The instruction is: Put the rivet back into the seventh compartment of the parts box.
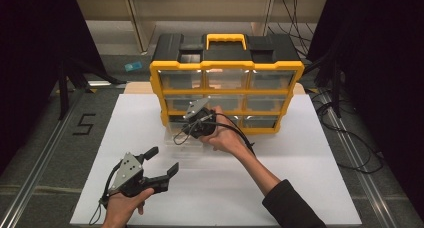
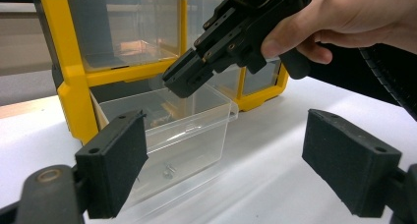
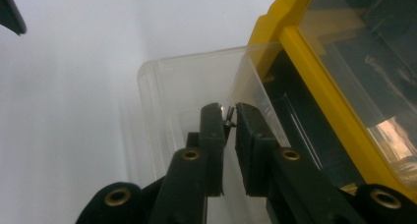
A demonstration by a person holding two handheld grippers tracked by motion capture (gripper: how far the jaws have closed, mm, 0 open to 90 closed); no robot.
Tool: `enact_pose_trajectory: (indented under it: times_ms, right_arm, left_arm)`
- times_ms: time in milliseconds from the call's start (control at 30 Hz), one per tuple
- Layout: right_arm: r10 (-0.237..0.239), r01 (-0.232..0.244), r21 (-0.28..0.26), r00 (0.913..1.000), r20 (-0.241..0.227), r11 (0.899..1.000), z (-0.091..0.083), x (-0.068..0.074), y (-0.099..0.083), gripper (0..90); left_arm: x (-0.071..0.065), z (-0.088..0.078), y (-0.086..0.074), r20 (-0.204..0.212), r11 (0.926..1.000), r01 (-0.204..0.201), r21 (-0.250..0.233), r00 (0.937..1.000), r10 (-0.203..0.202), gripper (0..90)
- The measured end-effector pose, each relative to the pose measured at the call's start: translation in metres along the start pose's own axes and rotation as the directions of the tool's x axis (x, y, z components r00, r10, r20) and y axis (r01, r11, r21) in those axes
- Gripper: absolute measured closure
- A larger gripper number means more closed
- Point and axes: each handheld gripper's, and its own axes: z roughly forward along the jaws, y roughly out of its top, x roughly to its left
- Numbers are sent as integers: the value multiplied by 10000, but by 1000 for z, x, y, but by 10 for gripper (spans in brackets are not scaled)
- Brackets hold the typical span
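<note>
A yellow and black organizer with clear drawers stands at the back of the white table. Its bottom left clear drawer is pulled out onto the table. My right gripper hangs over the drawer, tips pointing down into it, shut on a small metal screw pinched at the tips. In the left gripper view the right gripper hovers just above the drawer, and one small screw lies on the drawer's floor. My left gripper rests open at the front left, its jaws holding nothing.
The white table top stretches out in front and to the right of the organizer. A cable trails from the right gripper along the forearm. Dark floor and rails lie left of the table.
</note>
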Motion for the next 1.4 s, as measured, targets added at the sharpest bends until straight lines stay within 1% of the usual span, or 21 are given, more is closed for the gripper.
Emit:
enact_pose_trajectory:
  times_ms: [100, 133, 167, 233, 333, 400, 433, 533, 600, 633, 667, 700, 767, 933, 1033, 1100, 1133, 1233, 1333, 1367, 1400]
  right_arm:
    - [128, -128, 147, 9999, -9, 9998, 4, -1, -1, 757]
    - [128, -128, 147, 9999, -9, 9998, 4, -1, -1, 757]
    - [236, -236, 45, 9997, 19, 9997, 2, -1, -1, 715]
    - [325, -323, -122, 9993, 161, 9994, -2, -2, 0, 691]
    - [409, -399, -333, 9987, 311, 9986, -12, -3, 1, 650]
    - [342, -325, -474, 9988, 348, 9983, -15, -3, 1, 628]
    - [463, -436, -580, 9979, 455, 9974, -23, -1, 0, 583]
    - [349, -307, -802, 9980, 521, 9963, -30, 0, 0, 568]
    - [340, -276, -1011, 9975, 625, 9945, -40, 3, 0, 531]
    - [301, -230, -1157, 9978, 597, 9930, -47, 6, 0, 496]
    - [301, -230, -1157, 9978, 597, 9930, -47, 6, 0, 496]
    - [351, -268, -1290, 9974, 624, 9913, -54, 9, -2, 466]
    - [388, -306, -1378, 9976, 575, 9900, -59, 12, -7, 443]
    - [608, -513, -1590, 9966, 551, 9859, -69, 17, -20, 412]
    - [729, -602, -1753, 9951, 672, 9827, -75, 17, -24, 401]
    - [807, -660, -1925, 9943, 693, 9791, -79, 17, -25, 395]
    - [841, -702, -1946, 9944, 638, 9784, -81, 17, -26, 391]
    - [930, -748, -2056, 9924, 805, 9758, -85, 18, -30, 387]
    - [959, -746, -2175, 9914, 887, 9732, -88, 18, -34, 386]
    - [1162, -930, -2331, 9894, 876, 9680, -92, 18, -39, 384]
    - [1226, -997, -2356, 9889, 843, 9667, -94, 18, -42, 382]
  left_arm:
    - [0, 0, 0, 12, 10000, -1, 1, 10000, 1, 167]
    - [0, 0, 0, 12, 10000, -1, 1, 10000, 1, 167]
    - [0, 0, 0, 14, 10000, -27, -8, 10000, 27, 168]
    - [1, 0, 0, 17, 10000, -72, -6, 10000, 72, 167]
    - [0, 0, 0, 1, 10000, 6, 2, 10000, -6, 167]
    - [0, 0, 0, -3, 10000, 2, 1, 10000, -2, 167]
    - [0, 0, 0, -5, 10000, 0, 6, 10000, 0, 167]
    - [0, 0, 0, -15, 10000, 3, 6, 10000, -3, 167]
    - [0, 0, 0, -22, 10000, -10, 24, 10000, 10, 167]
    - [0, 0, -1, -25, 10000, -7, 26, 10000, 7, 167]
    - [0, 0, -1, -28, 10000, -9, 26, 10000, 9, 167]
    - [0, 0, -1, -23, 10000, -13, 41, 10000, 13, 167]
    - [0, 0, -1, -20, 10000, -46, 52, 10000, 46, 167]
    - [-1, 1, -1, -37, 10000, 25, 61, 10000, -24, 168]
    - [-1, 1, -1, 31, 10000, -47, 72, 10000, 46, 168]
    - [0, 1, 0, -55, 9999, -164, 0, 9999, 164, 168]
    - [1, 1, 0, -86, 9995, -320, -32, 9995, 320, 168]
    - [-1, 0, -1, 59, 10000, -88, -1, 9999, 88, 168]
    - [-1, 0, -1, 76, 10000, -49, 27, 10000, 48, 168]
    - [-1, 1, -1, 107, 10000, -29, 42, 9999, 28, 168]
    - [-1, 1, -1, 109, 10000, 4, 25, 9999, -4, 168]
